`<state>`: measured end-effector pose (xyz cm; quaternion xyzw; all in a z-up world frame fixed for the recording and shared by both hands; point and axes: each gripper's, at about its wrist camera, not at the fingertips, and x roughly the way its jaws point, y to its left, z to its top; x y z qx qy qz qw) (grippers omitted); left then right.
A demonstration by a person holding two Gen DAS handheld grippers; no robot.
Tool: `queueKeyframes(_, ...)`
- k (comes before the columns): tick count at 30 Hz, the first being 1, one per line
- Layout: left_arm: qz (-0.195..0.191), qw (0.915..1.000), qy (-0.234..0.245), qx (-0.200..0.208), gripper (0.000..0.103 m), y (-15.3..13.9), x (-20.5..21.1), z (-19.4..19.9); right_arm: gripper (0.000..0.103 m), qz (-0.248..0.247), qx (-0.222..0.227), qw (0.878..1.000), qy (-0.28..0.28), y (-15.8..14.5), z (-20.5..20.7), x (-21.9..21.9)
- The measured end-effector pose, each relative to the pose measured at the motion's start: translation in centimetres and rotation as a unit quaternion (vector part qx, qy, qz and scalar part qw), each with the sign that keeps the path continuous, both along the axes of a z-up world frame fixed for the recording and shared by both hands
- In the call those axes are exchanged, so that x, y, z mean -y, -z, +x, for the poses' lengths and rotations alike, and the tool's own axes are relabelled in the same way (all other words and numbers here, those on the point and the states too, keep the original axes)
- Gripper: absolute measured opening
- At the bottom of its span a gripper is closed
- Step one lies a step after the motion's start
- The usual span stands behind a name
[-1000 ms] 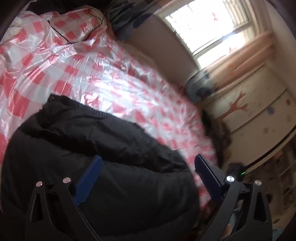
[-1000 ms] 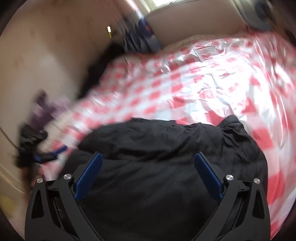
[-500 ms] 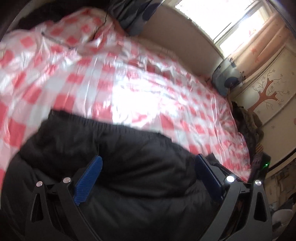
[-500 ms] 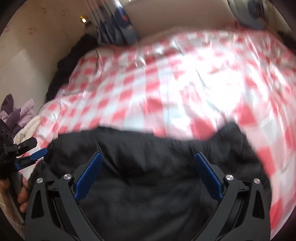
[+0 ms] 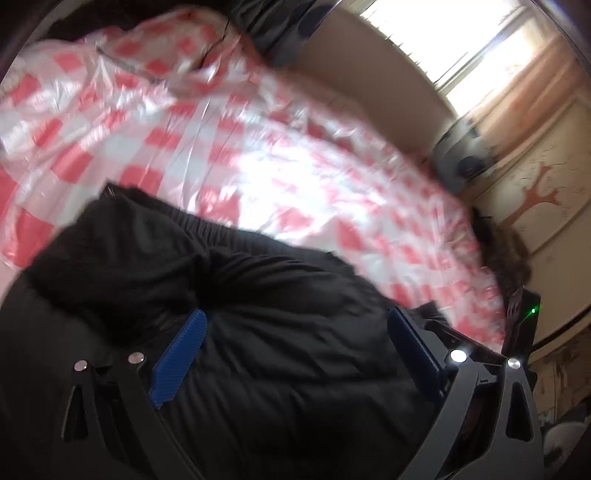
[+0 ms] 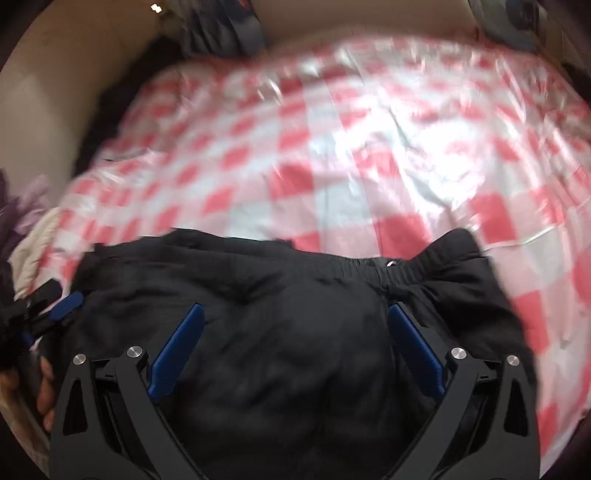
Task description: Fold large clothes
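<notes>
A black garment point(image 5: 258, 332) lies bunched on a bed, on top of a shiny red-and-white checked sheet point(image 5: 258, 155). In the right wrist view the same garment point(image 6: 295, 332) fills the lower half of the picture, with a gathered band and a small metal stud along its far edge. The checked sheet point(image 6: 351, 147) spreads out beyond it.

The left gripper point(image 5: 295, 325) hangs over the garment with its jaws wide apart and nothing between them. The right gripper point(image 6: 295, 321) is likewise spread wide over the dark cloth and grips nothing. Whether the fingers touch the cloth I cannot tell; both pictures are blurred.

At the left edge of the right wrist view, a hand point(image 6: 40, 391) holds the left gripper's handle.

Past the bed are a bright window point(image 5: 472, 48) with a pale curtain, and a wall with a tree picture point(image 5: 535, 199). Dark clothes point(image 6: 221, 29) are heaped at the head of the bed.
</notes>
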<state>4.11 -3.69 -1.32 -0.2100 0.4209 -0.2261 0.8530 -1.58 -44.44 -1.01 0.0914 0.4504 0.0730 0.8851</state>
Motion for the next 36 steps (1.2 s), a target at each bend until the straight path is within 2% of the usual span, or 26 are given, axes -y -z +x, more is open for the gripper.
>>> queueKeyframes(2, 0.018, 0.9992, 0.005, 0.037, 0.095, -1.2, -0.7, -2.4, 0.096, -0.024, 0.034, 0.999, 0.002, -1.7, -3.6, 0.3)
queueKeyframes(4, 0.043, 0.9985, 0.003, 0.034, 0.095, -0.1, -1.0, -2.9, 0.096, -0.041, 0.041, 0.998, 0.018, -0.7, -5.2, 1.1)
queueKeyframes(5, 0.05, 0.9987, 0.002, 0.014, 0.095, 1.8, -1.3, -2.6, 0.096, -0.044, 0.034, 0.998, 0.029, 0.8, -5.5, 1.9)
queueKeyframes(6, 0.047, 0.9989, -0.001, 0.003, 0.095, 3.3, -1.7, -2.4, 0.096, -0.03, 0.01, 0.999, 0.04, 3.7, -5.2, 3.0)
queueKeyframes(7, 0.036, 0.9993, -0.002, 0.008, 0.095, 4.4, -2.0, -2.4, 0.096, -0.003, 0.012, 0.999, 0.037, 5.6, -5.2, 3.8)
queueKeyframes(8, 0.03, 0.9994, -0.002, 0.016, 0.095, 4.9, -2.1, -2.5, 0.096, 0.025, 0.04, 0.998, 0.034, 6.4, -5.5, 4.5)
queueKeyframes(9, 0.033, 0.9994, -0.002, 0.012, 0.095, 5.1, -2.0, -2.4, 0.096, 0.03, 0.037, 0.998, 0.036, 6.7, -5.4, 4.7)
queueKeyframes(12, 0.064, 0.9979, -0.005, -0.006, 0.095, 4.2, -1.6, -2.6, 0.096, -0.001, 0.012, 0.999, 0.037, 5.5, -5.7, 4.2)
queueKeyframes(14, 0.041, 0.999, -0.011, 0.011, 0.095, 2.1, -2.8, -5.0, 0.096, 0.017, 0.044, 0.998, 0.032, 2.9, -8.6, 3.9)
queueKeyframes(16, 0.052, 0.9974, -0.011, 0.048, 0.095, 0.7, -3.4, -7.7, 0.096, 0.009, 0.08, 0.996, 0.024, 1.3, -11.4, 3.3)
queueKeyframes(17, 0.062, 0.9964, -0.01, 0.057, 0.096, 0.7, -3.6, -8.3, 0.096, -0.001, 0.096, 0.995, 0.027, 1.3, -12.9, 3.2)
queueKeyframes(18, 0.086, 0.9944, -0.009, 0.061, 0.096, 1.5, -3.6, -8.8, 0.096, -0.008, 0.093, 0.995, 0.028, 2.0, -13.2, 3.1)
queueKeyframes(19, 0.109, 0.993, -0.001, 0.045, 0.096, 2.9, -3.5, -8.6, 0.096, -0.023, 0.053, 0.998, 0.022, 4.5, -12.5, 3.0)
queueKeyframes(20, 0.125, 0.9913, 0.016, 0.039, 0.096, 4.3, -3.3, -8.3, 0.097, -0.014, 0.042, 0.999, 0.003, 6.1, -12.1, 3.1)
queueKeyframes(21, 0.134, 0.9898, 0.017, 0.045, 0.095, 4.4, -3.2, -8.5, 0.097, -0.005, 0.044, 0.999, 0.003, 6.2, -12.3, 3.3)
queueKeyframes(22, 0.143, 0.9889, 0.01, 0.039, 0.095, 4.1, -3.4, -8.8, 0.097, -0.006, 0.029, 1.0, 0.011, 5.8, -12.3, 3.6)
queueKeyframes(23, 0.137, 0.99, 0.001, 0.032, 0.095, 3.4, -3.8, -9.4, 0.097, -0.004, 0.019, 1.0, 0.022, 5.1, -12.7, 3.8)
queueKeyframes(25, 0.093, 0.9941, -0.01, 0.054, 0.095, 1.3, -5.5, -12.0, 0.097, 0.025, 0.06, 0.998, 0.027, 2.6, -15.6, 4.3)
queueKeyframes(27, 0.099, 0.9916, -0.017, 0.081, 0.096, 0.3, -7.1, -14.7, 0.096, 0.021, 0.097, 0.995, 0.026, 1.3, -19.0, 4.4)
queueKeyframes(28, 0.111, 0.9905, -0.019, 0.08, 0.096, 0.8, -7.7, -15.5, 0.097, 0.016, 0.099, 0.995, 0.026, 1.9, -20.3, 4.3)
queueKeyframes(30, 0.14, 0.9897, -0.005, 0.029, 0.096, 3.9, -8.6, -15.2, 0.097, -0.024, 0.019, 1.0, 0.001, 5.9, -19.8, 3.5)
queueKeyframes(31, 0.145, 0.9894, 0.005, 0.01, 0.096, 5.2, -8.9, -15.0, 0.097, -0.019, 0.015, 1.0, -0.013, 6.8, -19.8, 3.5)
queueKeyframes(32, 0.148, 0.989, -0.002, 0.005, 0.096, 5.6, -9.2, -15.1, 0.097, -0.016, 0.02, 1.0, -0.011, 7.0, -20.1, 3.6)
queueKeyframes(34, 0.138, 0.99, -0.028, 0.007, 0.095, 4.3, -10.3, -16.2, 0.097, -0.007, 0.011, 1.0, 0.013, 5.4, -20.6, 3.9)
queueKeyframes(35, 0.132, 0.9904, -0.035, 0.017, 0.095, 3.4, -10.6, -17.0, 0.097, 0.014, 0.038, 0.999, 0.017, 4.0, -21.4, 3.9)
queueKeyframes(36, 0.146, 0.9876, -0.042, 0.038, 0.096, 2.3, -10.7, -18.1, 0.097, 0.018, 0.052, 0.998, 0.014, 3.0, -21.6, 3.5)
